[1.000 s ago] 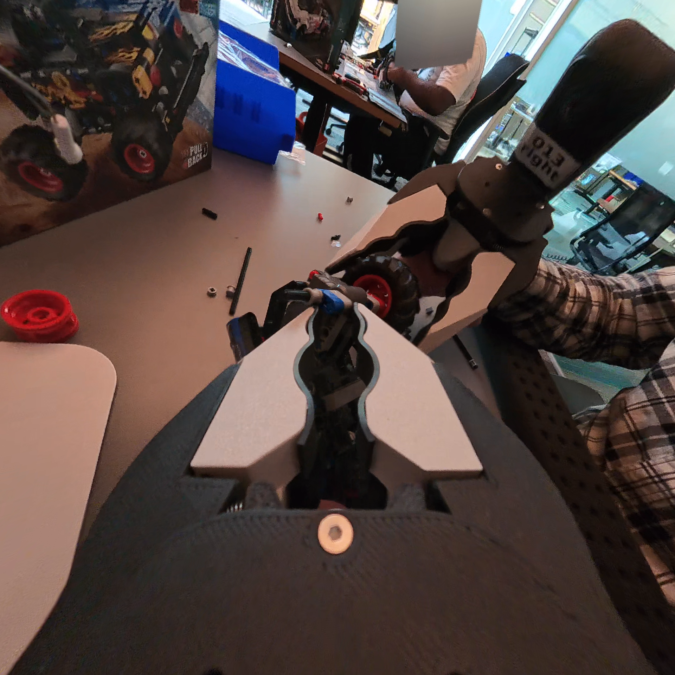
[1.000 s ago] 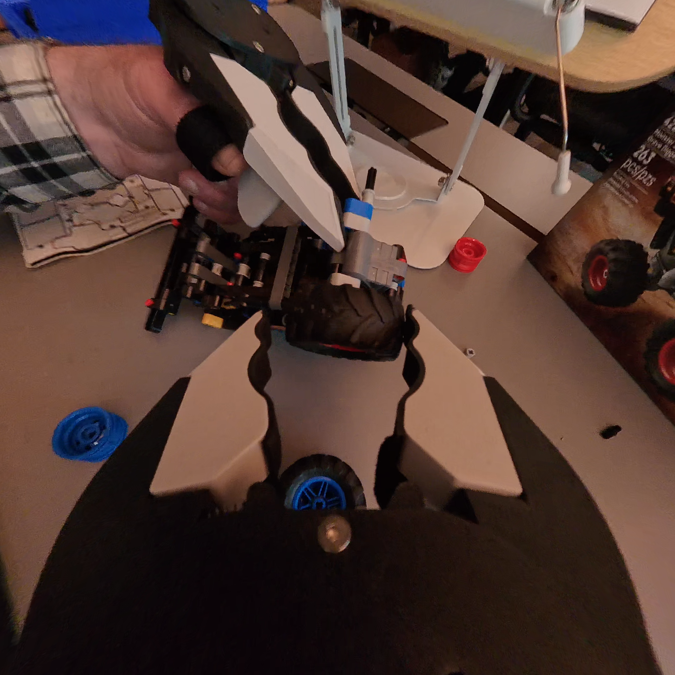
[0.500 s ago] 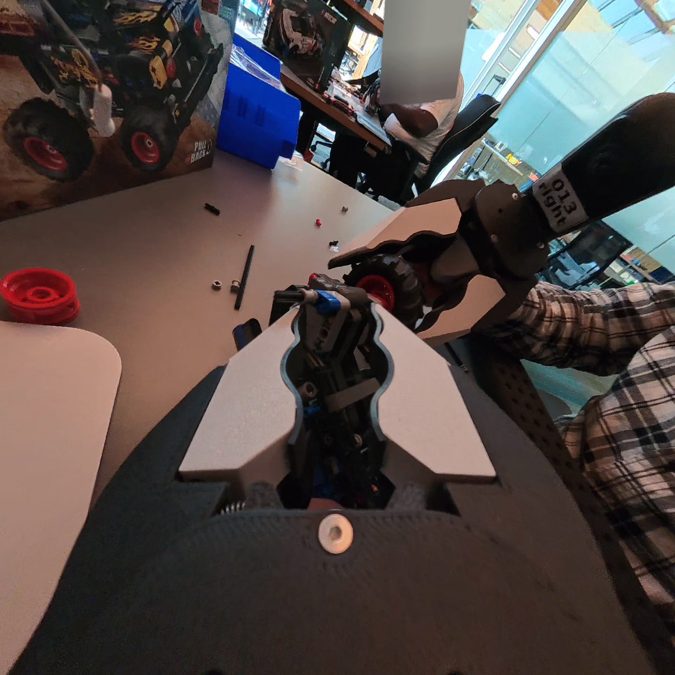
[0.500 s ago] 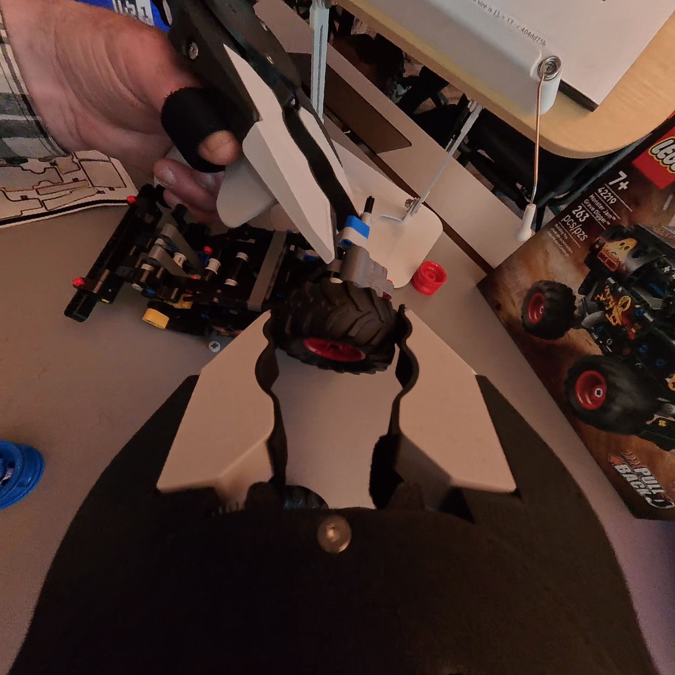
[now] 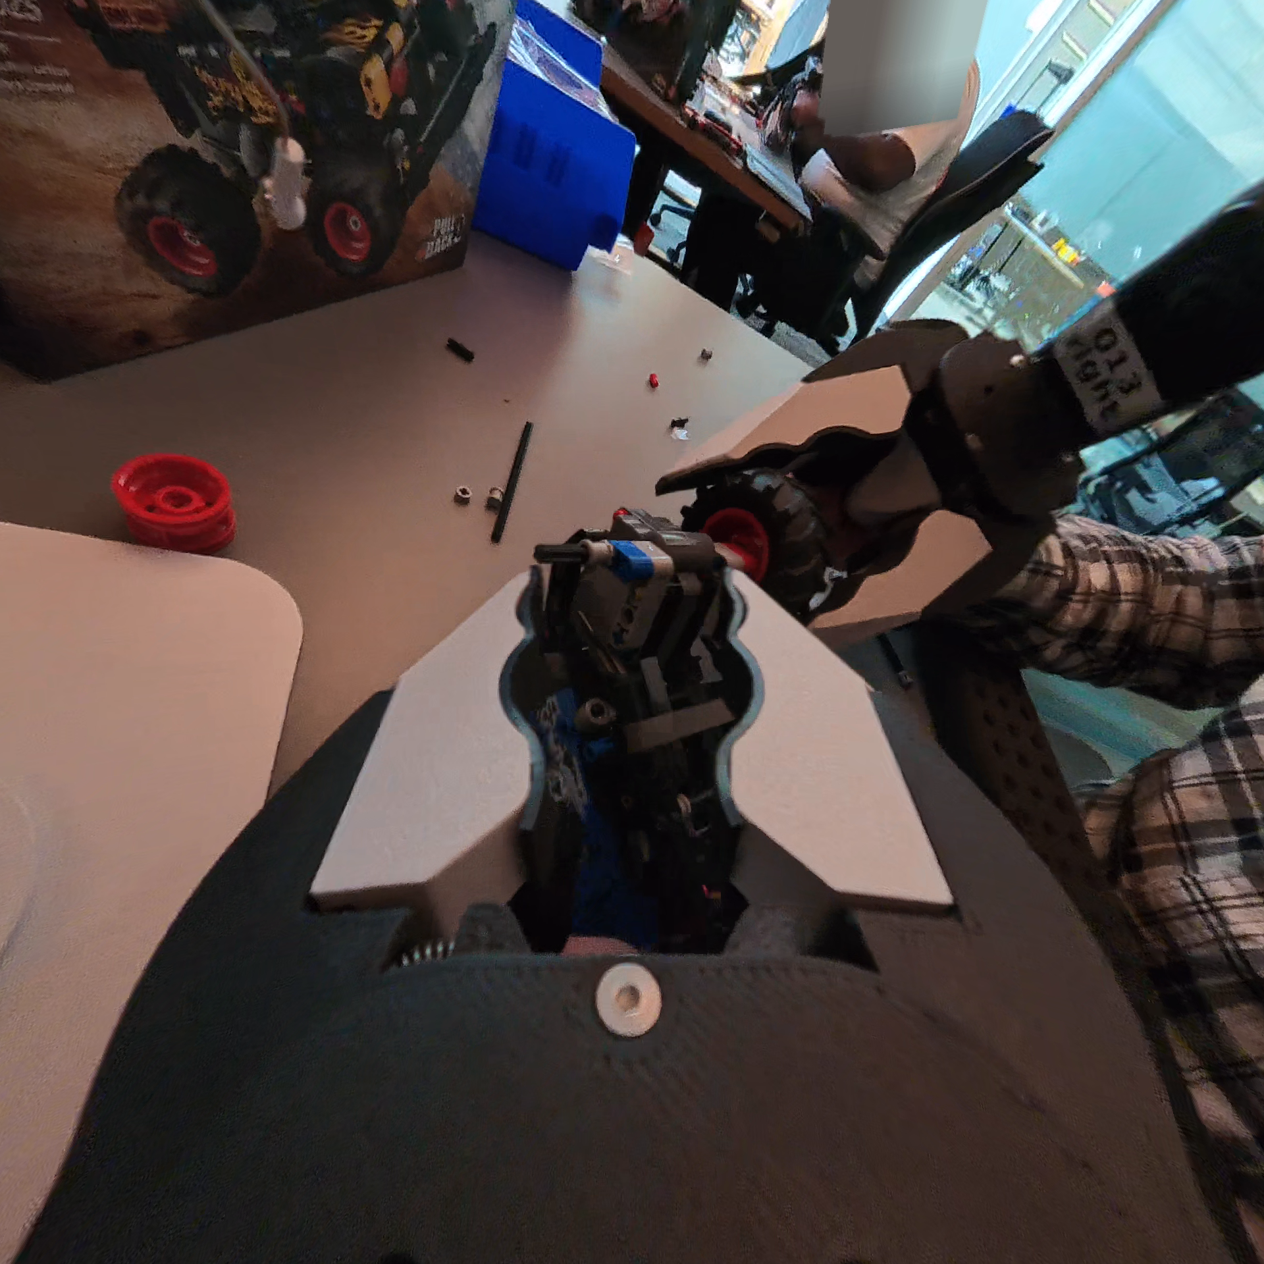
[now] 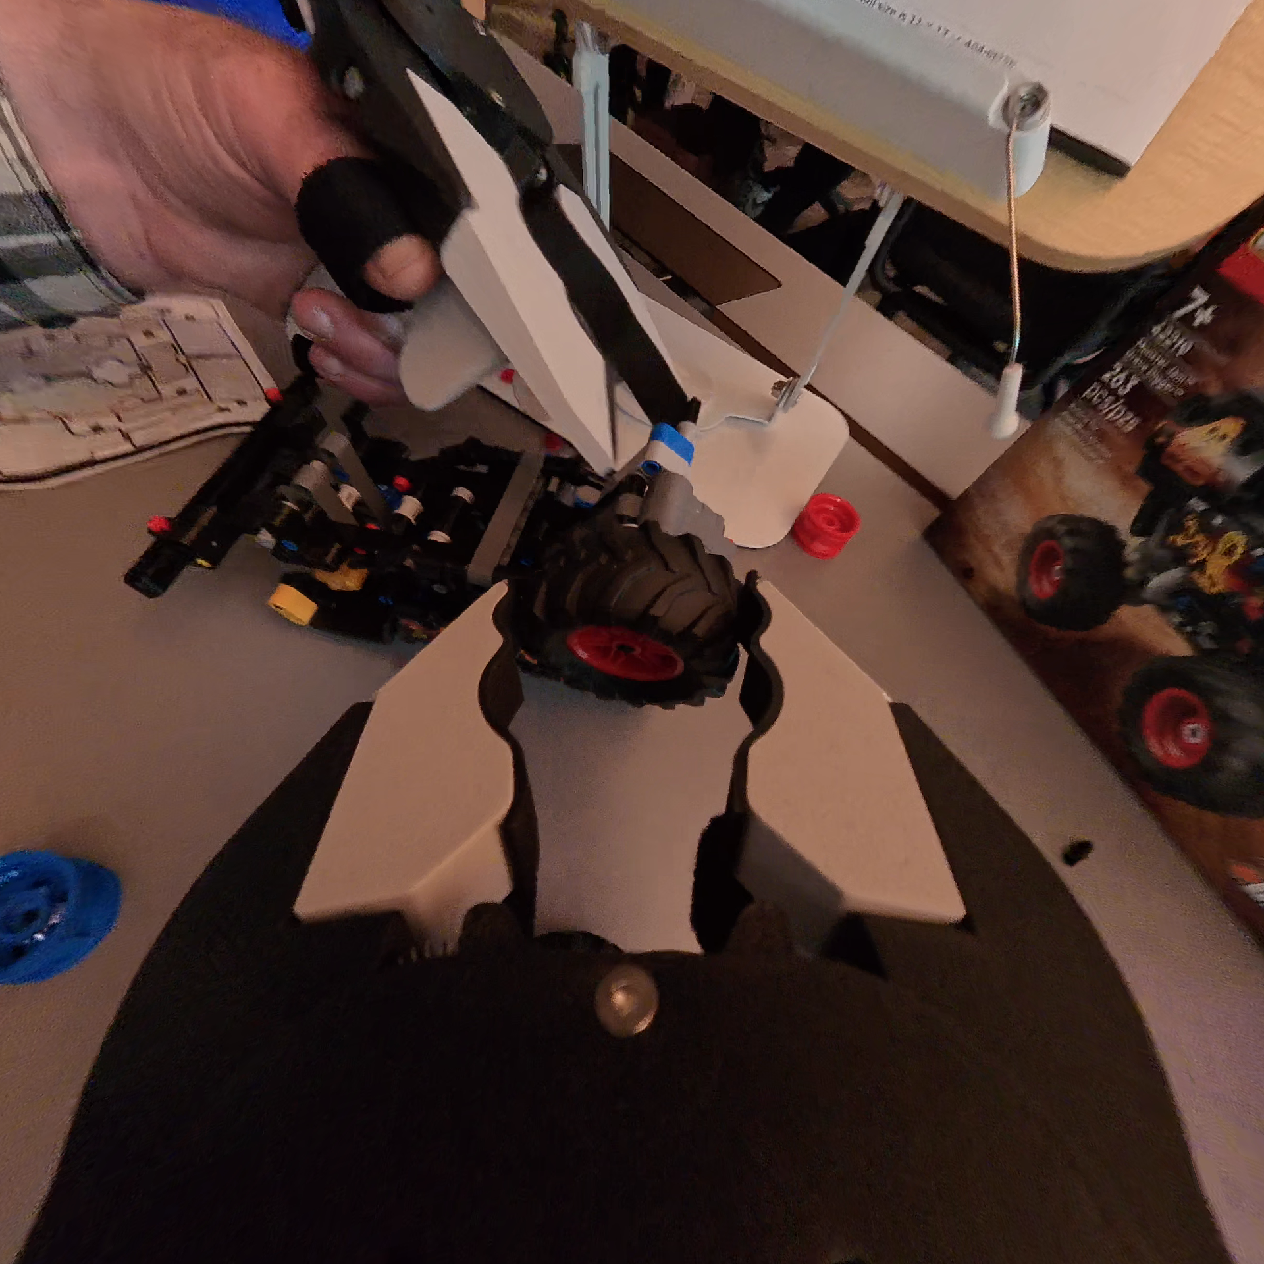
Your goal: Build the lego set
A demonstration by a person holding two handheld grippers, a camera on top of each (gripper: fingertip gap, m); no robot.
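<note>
While right tongs (image 6: 626,615) clasp tyre (image 6: 629,588) | left tongs (image 5: 629,602) clamp chassis (image 5: 636,656) | printed box (image 6: 1149,568) alongside

The tyre (image 6: 633,602) is matt black rubber with chunky tread around a glossy red plastic hub. Right of it, the box (image 6: 1156,588) is printed cardboard. Beneath it, the table (image 6: 171,698) is smooth and matt. The gripper's fingers (image 6: 424,773) look like matt plastic.
</note>
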